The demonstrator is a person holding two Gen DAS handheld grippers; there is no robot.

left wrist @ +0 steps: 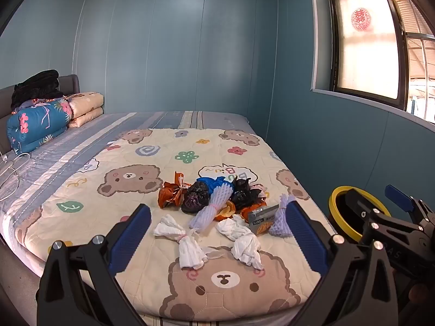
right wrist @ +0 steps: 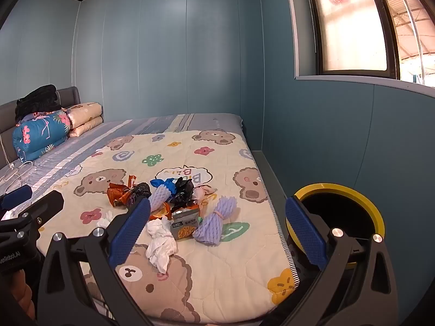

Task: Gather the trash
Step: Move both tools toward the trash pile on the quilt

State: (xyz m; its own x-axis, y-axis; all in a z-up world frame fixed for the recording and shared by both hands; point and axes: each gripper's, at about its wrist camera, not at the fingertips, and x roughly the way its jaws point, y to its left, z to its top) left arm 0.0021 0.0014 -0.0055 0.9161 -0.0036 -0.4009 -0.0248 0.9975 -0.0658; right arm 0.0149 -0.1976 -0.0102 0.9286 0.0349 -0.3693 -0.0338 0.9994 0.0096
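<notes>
A pile of trash lies on the bear-print quilt: white tissue wads, purple foam nets, a small printed box, an orange wrapper and black bags. My left gripper hovers open over the near tissues, touching nothing. My right gripper is open too, above the quilt's right side, with a tissue wad, the box and a foam net in front of it. A yellow-rimmed black bin stands beside the bed, right of that gripper.
Folded quilts and dark clothes are stacked at the headboard, far left. White cables lie on the striped sheet. A blue wall and a window close off the right side. The bin sits in the gap between bed and wall.
</notes>
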